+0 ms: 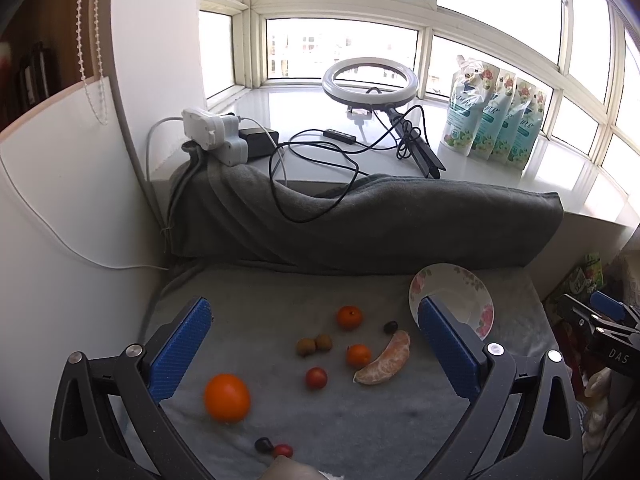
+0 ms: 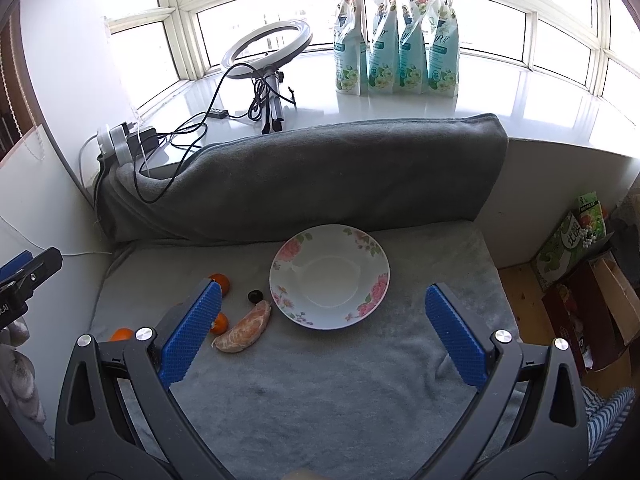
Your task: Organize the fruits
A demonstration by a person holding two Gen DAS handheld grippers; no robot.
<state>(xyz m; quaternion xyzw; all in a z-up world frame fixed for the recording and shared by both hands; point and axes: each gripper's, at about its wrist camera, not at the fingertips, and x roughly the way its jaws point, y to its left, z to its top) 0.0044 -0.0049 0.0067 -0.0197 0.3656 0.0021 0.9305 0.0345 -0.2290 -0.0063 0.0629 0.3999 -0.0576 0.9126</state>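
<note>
Both sets of tongs hang above a grey blanket-covered tabletop [image 2: 320, 392] and touch nothing.

Left tongs [image 1: 314, 344]: we see the blue pads spread wide apart, with nothing between them. Framed in the gap lie the scattered fruits on the left half of the tabletop: a large orange [image 1: 227, 398] toward the near left, two small oranges [image 1: 349, 317] [image 1: 358, 355], a peeled orange piece [image 1: 383, 360], a red cherry tomato [image 1: 316, 378], two brown fruits touching each other [image 1: 314, 345], possibly longans, and a dark grape [image 1: 391, 327].

Right tongs [image 2: 322, 330]: the pads likewise stand fully apart and grip nothing. The floral plate [image 2: 370, 288] sits empty near the far edge of the tabletop, right of the fruit, just in front of the rolled grey blanket [image 2: 300, 176]. In this view the peeled orange piece [image 2: 243, 333] lies just beside the plate's near-left rim without touching it, and the dark grape [image 2: 254, 295] sits between the piece and the farther small orange [image 2: 221, 282].

All fruit lies on the tabletop; none is on the plate.
</note>
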